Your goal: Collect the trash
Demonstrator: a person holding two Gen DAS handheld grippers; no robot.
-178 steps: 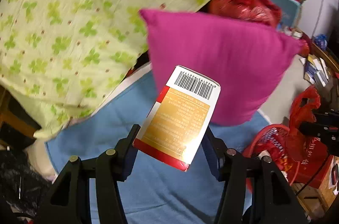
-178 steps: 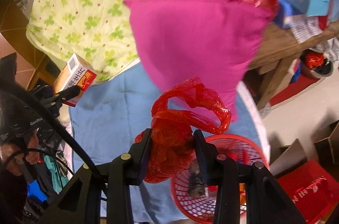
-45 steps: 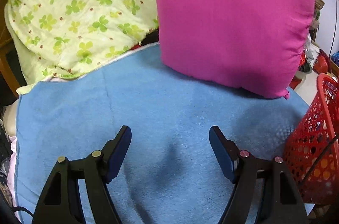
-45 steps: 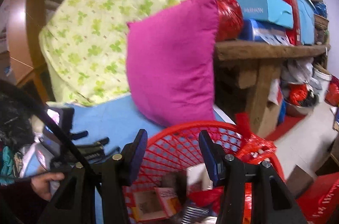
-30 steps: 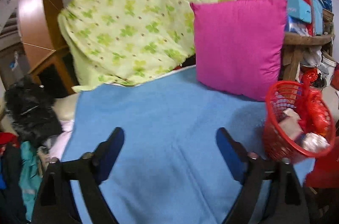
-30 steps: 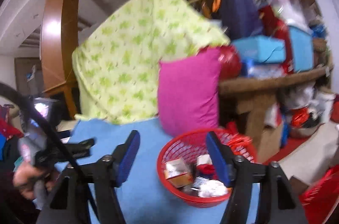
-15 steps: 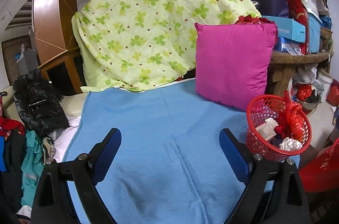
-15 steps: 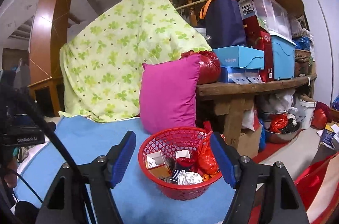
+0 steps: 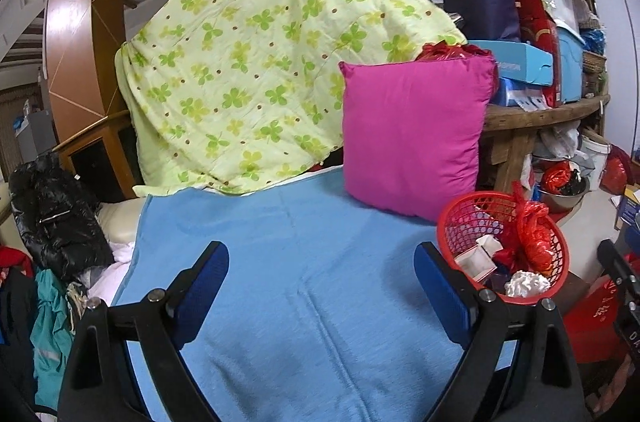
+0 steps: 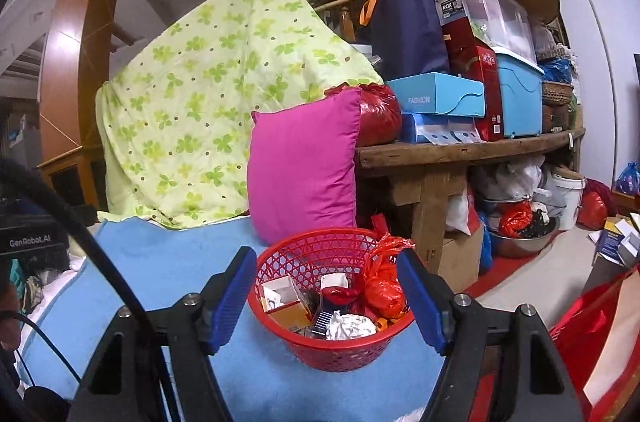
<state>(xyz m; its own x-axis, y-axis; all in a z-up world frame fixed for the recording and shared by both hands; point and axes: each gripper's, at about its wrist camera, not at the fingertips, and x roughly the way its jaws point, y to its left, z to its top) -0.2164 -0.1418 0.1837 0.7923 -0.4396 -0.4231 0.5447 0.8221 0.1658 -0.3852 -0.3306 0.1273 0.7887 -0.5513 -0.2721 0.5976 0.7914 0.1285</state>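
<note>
left gripper (image 9: 320,286): jaws wide apart, nothing between them, only bare blue blanket (image 9: 280,242) below
black jacket (image 9: 56,210): 9 o'clock in the left view, heaped off the blanket's edge
green clover quilt (image 9: 260,70): 12 o'clock, draped behind the blanket
pink pillow (image 9: 412,134): 2 o'clock, upright on the blanket, leaning back by the wooden table (image 10: 460,150)
red basket (image 10: 304,258): on the blanket's right end, just in front of the pillow; 3 o'clock in the left view, 6 o'clock in the right view
trash in basket: small carton (image 10: 284,298), crumpled white paper (image 10: 348,326), red plastic bag (image 10: 384,286) at the right rim
right gripper (image 10: 326,296): jaws spread, empty; basket seen between the pads, no contact visible
stacked boxes (image 10: 440,98): 1 o'clock, on the wooden table
</note>
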